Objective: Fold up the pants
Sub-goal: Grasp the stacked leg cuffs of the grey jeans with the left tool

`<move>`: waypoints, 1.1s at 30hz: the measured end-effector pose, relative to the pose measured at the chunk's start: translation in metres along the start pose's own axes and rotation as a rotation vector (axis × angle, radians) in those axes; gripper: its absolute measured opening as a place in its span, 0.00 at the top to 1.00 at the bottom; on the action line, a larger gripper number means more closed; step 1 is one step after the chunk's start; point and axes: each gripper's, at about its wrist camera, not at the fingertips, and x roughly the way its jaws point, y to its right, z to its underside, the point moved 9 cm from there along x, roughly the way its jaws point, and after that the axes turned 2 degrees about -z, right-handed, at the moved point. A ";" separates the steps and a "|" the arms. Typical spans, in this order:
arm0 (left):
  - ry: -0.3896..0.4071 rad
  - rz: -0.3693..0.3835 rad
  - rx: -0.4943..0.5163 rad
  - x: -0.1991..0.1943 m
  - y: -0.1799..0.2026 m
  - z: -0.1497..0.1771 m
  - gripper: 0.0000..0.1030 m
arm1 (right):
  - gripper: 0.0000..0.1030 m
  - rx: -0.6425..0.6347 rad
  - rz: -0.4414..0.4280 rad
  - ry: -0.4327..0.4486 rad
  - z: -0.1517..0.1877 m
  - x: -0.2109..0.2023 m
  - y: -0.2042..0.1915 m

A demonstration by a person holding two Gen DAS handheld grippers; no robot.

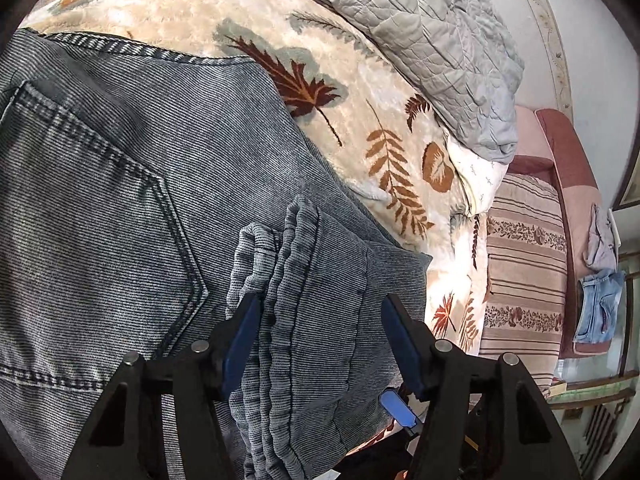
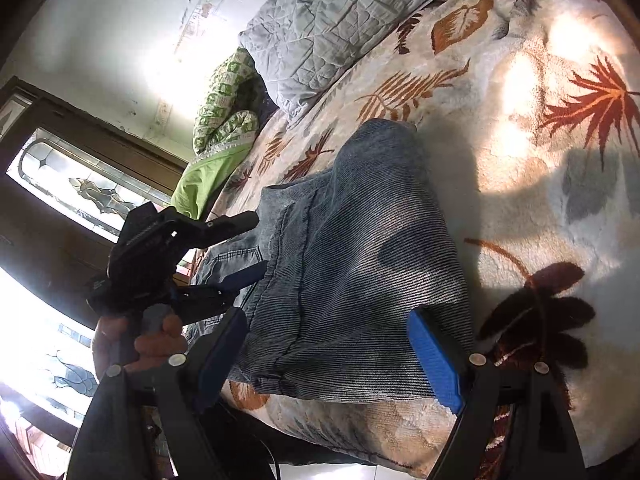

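Now step: jeans (image 2: 352, 264) folded over, hems released.
left gripper (image 1: 320, 344): jaws open, astride hems.
right gripper (image 2: 332, 364): jaws open.
next: probably smoothing.

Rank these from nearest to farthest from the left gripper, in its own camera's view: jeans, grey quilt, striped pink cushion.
1. jeans, lying between the open left gripper fingers.
2. striped pink cushion, off to the right.
3. grey quilt, up top at the bed's far end.
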 end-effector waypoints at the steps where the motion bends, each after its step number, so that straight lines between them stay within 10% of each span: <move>1: -0.003 -0.004 -0.002 0.000 -0.001 0.000 0.45 | 0.18 0.001 -0.002 0.000 0.000 0.000 0.000; 24: -0.003 -0.142 0.202 0.005 0.009 0.007 0.41 | 0.18 -0.008 -0.006 0.004 0.002 0.000 -0.001; 27: -0.010 -0.159 0.183 0.004 0.001 0.005 0.90 | 0.18 -0.006 -0.009 0.005 0.002 0.000 -0.001; 33: 0.081 -0.160 0.187 -0.019 0.001 0.011 0.94 | 0.18 -0.009 -0.004 0.005 0.002 0.000 -0.002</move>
